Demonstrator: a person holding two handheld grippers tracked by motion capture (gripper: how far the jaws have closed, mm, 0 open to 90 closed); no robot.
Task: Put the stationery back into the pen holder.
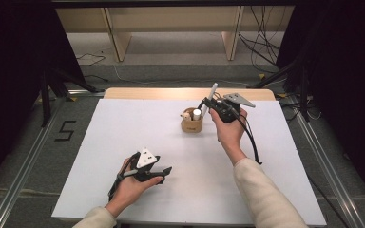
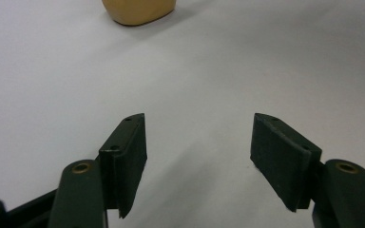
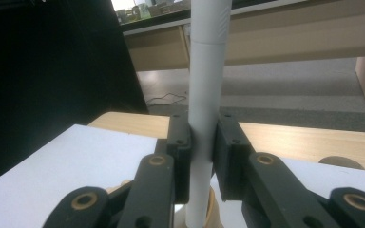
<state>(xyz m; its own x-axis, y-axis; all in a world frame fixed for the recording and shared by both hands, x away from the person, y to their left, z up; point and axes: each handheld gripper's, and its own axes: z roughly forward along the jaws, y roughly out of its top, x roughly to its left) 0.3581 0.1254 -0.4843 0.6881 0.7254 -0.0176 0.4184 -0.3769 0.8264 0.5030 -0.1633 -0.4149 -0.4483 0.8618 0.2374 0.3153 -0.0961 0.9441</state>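
Observation:
A tan wooden cup [image 1: 191,124] stands on the white table top [image 1: 123,142], right of centre toward the far side, with a white pen [image 1: 196,113] and another small item in it. My right gripper [image 1: 206,105] hovers just right of the cup's top, shut on a white pen [image 1: 212,95] that stands nearly upright. In the right gripper view the pen [image 3: 209,71] runs up between the pads of my right gripper [image 3: 202,137]. Near the front left, my left gripper [image 1: 165,173] is open, with bare table between the jaws of that gripper [image 2: 199,147]. The cup's base [image 2: 138,12] lies far ahead of it.
The table's far wooden edge [image 1: 171,93] lies just behind the cup. Beyond it are a wooden shelf unit [image 1: 171,28] and loose cables [image 1: 261,47] on the floor. Black tripod legs [image 1: 47,90] stand at both sides.

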